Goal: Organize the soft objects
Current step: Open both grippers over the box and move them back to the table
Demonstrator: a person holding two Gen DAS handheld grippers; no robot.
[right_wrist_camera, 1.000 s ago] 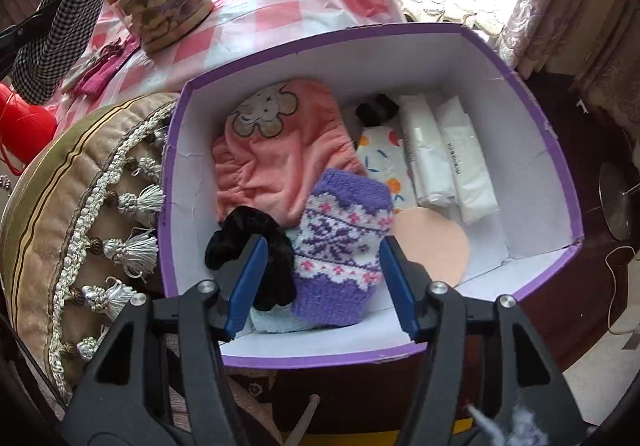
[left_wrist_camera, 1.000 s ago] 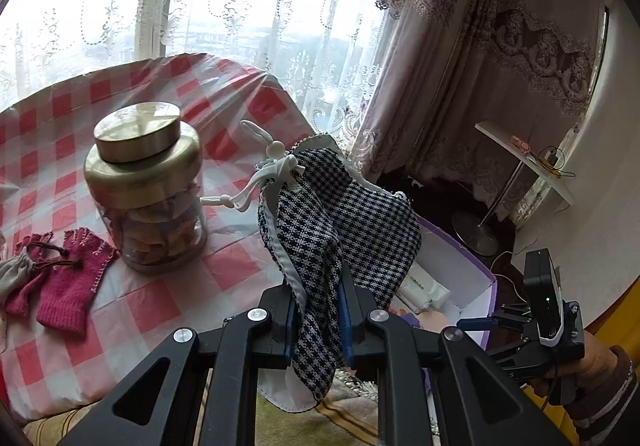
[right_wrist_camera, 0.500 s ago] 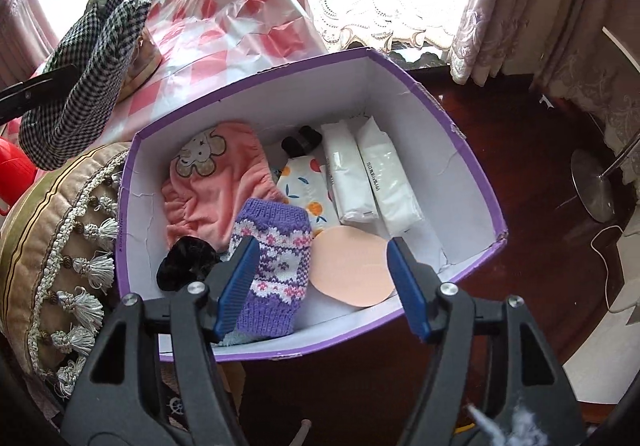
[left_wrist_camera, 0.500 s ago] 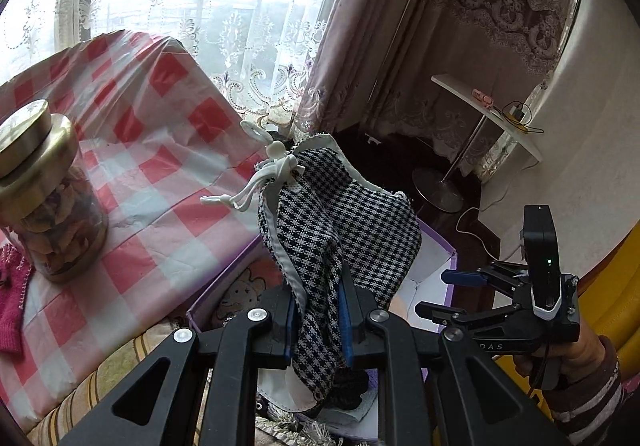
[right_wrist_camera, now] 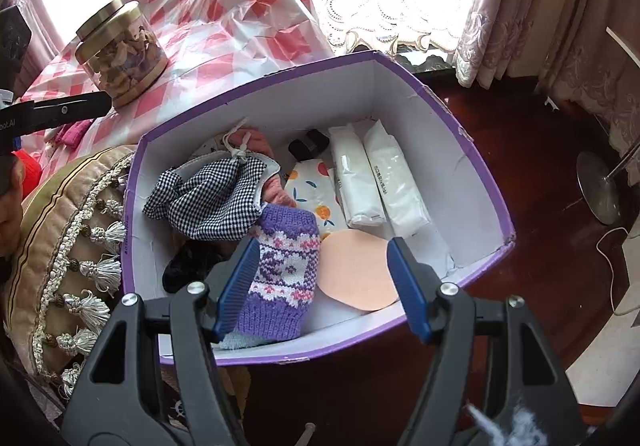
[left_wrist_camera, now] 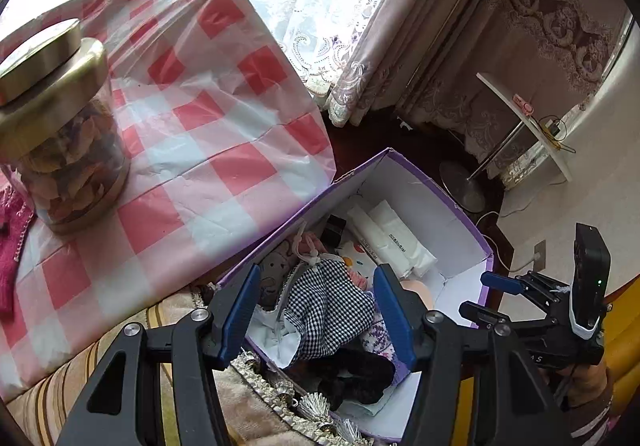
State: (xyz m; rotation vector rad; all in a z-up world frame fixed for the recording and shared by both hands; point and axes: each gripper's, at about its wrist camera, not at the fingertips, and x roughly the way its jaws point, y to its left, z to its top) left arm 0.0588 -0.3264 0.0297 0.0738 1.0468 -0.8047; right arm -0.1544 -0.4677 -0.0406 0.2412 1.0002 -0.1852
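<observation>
Left claw [left_wrist_camera: 314, 312] opening with nothing pinched, checked pouch [right_wrist_camera: 216, 198] lying loose in the purple box [right_wrist_camera: 460, 134] on the pink cloth, right claw [right_wrist_camera: 320, 286] apart and empty above the box.

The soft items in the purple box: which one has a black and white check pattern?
The drawstring pouch. It lies on the pink cloth, beside the purple knitted piece, which has a white and pink pattern instead.

The black-and-white houndstooth drawstring pouch [right_wrist_camera: 216, 200] lies crumpled in the purple box [right_wrist_camera: 416, 86], on a pink garment [right_wrist_camera: 276, 186]. A purple knitted sock [right_wrist_camera: 280, 266] lies just beside it.
</observation>
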